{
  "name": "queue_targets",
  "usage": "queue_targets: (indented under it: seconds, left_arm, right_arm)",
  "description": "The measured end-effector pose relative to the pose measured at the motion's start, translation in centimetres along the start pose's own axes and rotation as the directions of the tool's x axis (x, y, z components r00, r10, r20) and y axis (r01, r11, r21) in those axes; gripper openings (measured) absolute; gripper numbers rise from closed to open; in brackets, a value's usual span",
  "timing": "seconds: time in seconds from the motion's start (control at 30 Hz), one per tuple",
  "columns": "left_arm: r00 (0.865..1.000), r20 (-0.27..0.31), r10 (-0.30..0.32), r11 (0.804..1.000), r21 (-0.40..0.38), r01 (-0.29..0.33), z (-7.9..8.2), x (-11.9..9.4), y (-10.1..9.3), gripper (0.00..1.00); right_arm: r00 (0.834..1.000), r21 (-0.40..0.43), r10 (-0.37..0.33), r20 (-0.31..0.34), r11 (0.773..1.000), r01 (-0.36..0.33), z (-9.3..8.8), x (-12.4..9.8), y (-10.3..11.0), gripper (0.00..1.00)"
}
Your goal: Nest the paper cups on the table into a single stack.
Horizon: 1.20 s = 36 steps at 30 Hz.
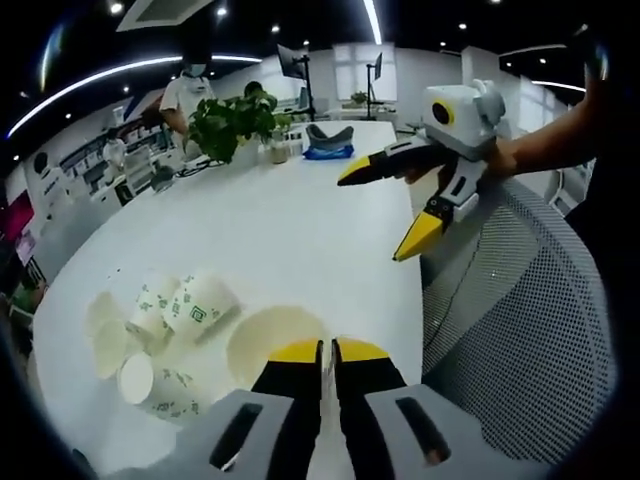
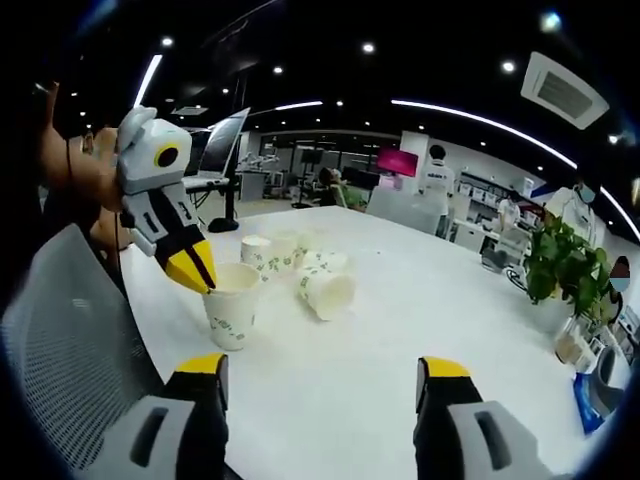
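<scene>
Left gripper pinches an upright cup's rim; right gripper waits open

The left gripper (image 2: 192,268), jaws clenched on the rim of the upright white paper cup with green print (image 2: 231,305), likely steadies it as the stack's base on the white table (image 2: 420,300). The right gripper view shows that grasp and the tipped cups (image 2: 300,268) just behind; the left gripper view shows the right gripper (image 1: 385,205) lifted, jaws spread, empty.

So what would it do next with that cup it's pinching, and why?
Probably carry the upright cup over to the fallen cups and nest it with one. The left gripper is shut on that cup's rim, while the others lie tumbled together on the white table. The right gripper is open and holds nothing.
</scene>
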<state>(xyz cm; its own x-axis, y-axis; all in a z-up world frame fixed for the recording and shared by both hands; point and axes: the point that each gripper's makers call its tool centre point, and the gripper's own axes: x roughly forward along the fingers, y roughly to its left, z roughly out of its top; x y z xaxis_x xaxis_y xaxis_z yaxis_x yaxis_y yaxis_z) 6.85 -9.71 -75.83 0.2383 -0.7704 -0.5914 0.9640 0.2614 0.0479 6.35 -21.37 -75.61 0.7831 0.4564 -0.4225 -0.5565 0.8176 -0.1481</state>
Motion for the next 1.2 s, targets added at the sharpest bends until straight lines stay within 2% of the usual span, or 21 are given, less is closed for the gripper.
queue_targets:
  seconds: [0.33,0.73,0.87,0.97,1.2]
  left_arm:
    - [0.996,0.076,0.043,0.997,-0.063,-0.038,1.1,-1.3,1.1,0.15]
    - [0.981,0.106,0.16,0.981,-0.125,-0.147,0.7,-3.2,4.6,0.22]
    - [0.974,0.111,0.199,0.972,-0.151,-0.182,0.2,-4.1,5.4,0.25]
    - [0.966,0.13,0.223,0.962,-0.187,-0.197,-0.2,-4.8,5.8,0.27]
    - [0.951,0.148,0.273,0.941,-0.245,-0.232,-1.7,-6.1,5.9,0.36]
  right_arm:
    - [1.0,0.001,0.008,-0.007,1.0,-0.008,-0.2,0.0,0.1,0.77]
    - [1.0,0.036,0.019,0.006,0.999,-0.019,0.0,0.1,0.1,0.78]
    - [0.999,0.114,0.029,0.036,0.993,-0.033,0.3,0.1,-0.2,0.79]
    - [0.998,0.138,0.054,0.031,0.989,-0.058,0.1,0.3,-0.1,0.78]
    - [0.998,0.132,0.067,0.016,0.989,-0.068,0.0,1.1,-1.0,0.74]
